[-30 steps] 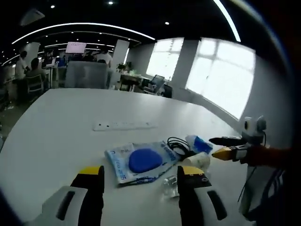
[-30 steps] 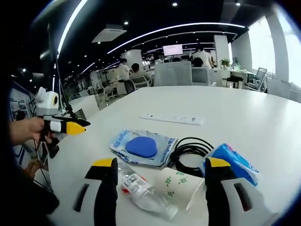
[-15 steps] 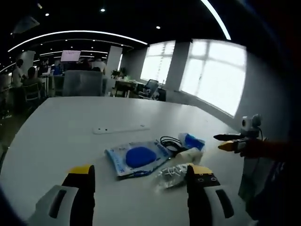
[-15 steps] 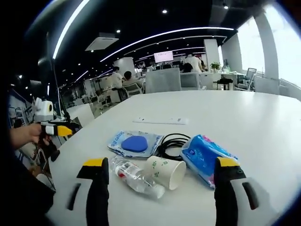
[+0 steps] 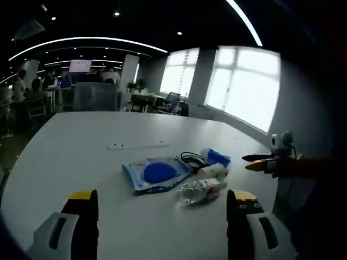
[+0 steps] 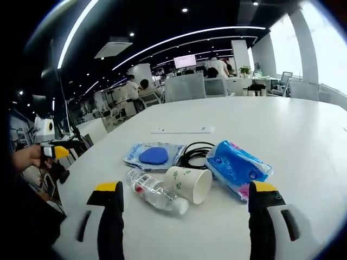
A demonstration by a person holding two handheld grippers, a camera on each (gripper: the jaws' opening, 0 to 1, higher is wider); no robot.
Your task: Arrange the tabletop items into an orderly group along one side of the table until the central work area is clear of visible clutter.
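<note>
- On the white table (image 6: 303, 135), I see the clutter grouped together: blue-printed packet (image 6: 153, 156), black cable coil (image 6: 196, 153), blue tissue pack (image 6: 237, 168), tipped paper cup (image 6: 189, 183), and clear plastic bottle (image 6: 154, 190) lying touching the cup.
- A white power strip (image 6: 182, 130) lies apart, farther back.
- Right gripper (image 6: 184, 216): jaws spread wide, holding nothing.
- Left gripper (image 5: 161, 216): jaws spread wide, empty; its lower body is cut off.
- Packet lettering is too small to read.
</note>
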